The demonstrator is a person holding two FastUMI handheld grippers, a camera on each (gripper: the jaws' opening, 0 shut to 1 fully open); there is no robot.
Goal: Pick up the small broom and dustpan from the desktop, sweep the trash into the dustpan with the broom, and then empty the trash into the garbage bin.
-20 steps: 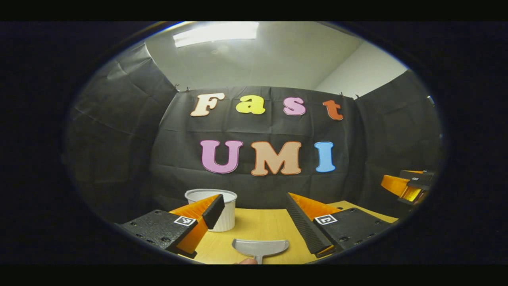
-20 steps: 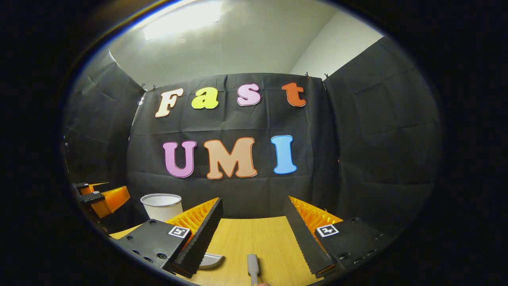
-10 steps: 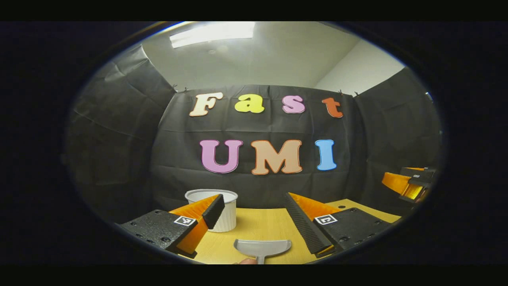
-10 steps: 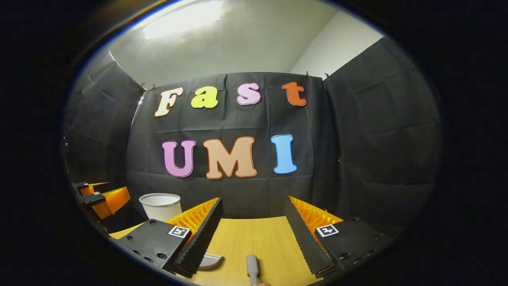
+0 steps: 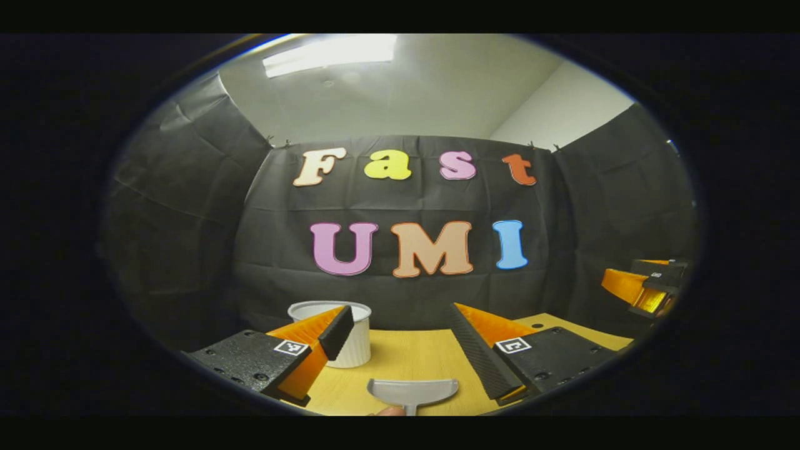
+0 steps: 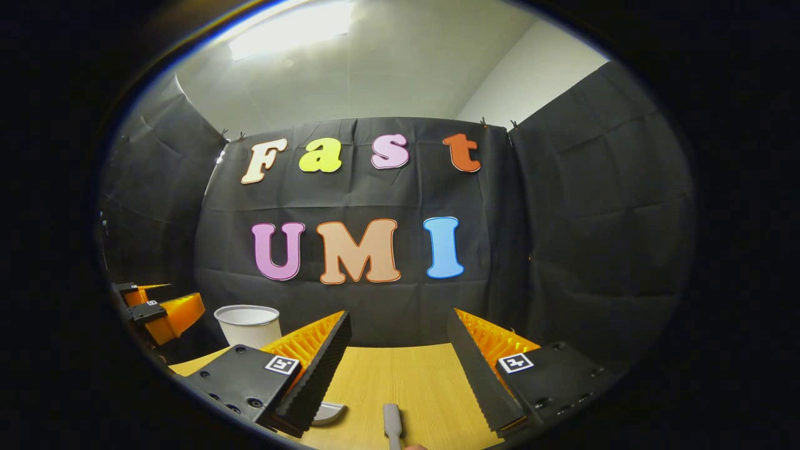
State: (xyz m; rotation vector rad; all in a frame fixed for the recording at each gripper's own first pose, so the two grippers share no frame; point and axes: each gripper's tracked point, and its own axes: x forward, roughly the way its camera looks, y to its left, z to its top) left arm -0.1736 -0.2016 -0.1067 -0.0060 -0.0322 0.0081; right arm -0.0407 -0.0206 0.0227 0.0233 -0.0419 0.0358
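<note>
The left gripper [image 5: 400, 337] hangs level above the desktop [image 5: 406, 356], jaws wide apart and empty; the grey dustpan [image 5: 412, 392] lies just ahead and below between them, its handle pointing back toward the camera. The right gripper [image 6: 397, 353], equally open, has the broom's handle [image 6: 392, 425] below it, lengthwise along its fingers. The white bin [image 5: 355, 340] stands beyond, left.

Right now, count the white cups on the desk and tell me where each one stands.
1. The white cup stands at the desk's far edge, partly behind the left gripper's left finger; the right gripper view shows it at the left. Others may be hidden.
</note>
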